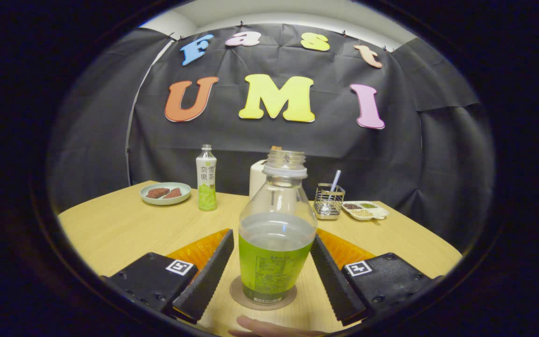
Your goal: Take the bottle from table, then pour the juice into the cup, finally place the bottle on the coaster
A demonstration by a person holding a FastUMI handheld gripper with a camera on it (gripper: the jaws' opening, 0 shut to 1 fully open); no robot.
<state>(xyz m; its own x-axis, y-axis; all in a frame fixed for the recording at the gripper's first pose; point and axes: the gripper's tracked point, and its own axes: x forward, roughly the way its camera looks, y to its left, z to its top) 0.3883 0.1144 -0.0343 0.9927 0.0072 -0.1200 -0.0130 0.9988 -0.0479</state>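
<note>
Your gripper [274, 271] has its jaws apart, clear of the uncapped juice bottle [276, 234] standing on the round coaster [240, 295] between them, on a light wooden table [120, 229] before black cloth, perhaps a fingertip [269, 327] below.

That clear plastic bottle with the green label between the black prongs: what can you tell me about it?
The clear plastic bottle with the green label stands upright on a round brown coaster on the pale wooden table. Its cap is off, the neck open. Liquid fills its lower part, to just above the label. The claw is open: its ribbed black fingers flank the bottle, and the left one is clearly apart from it.
</note>
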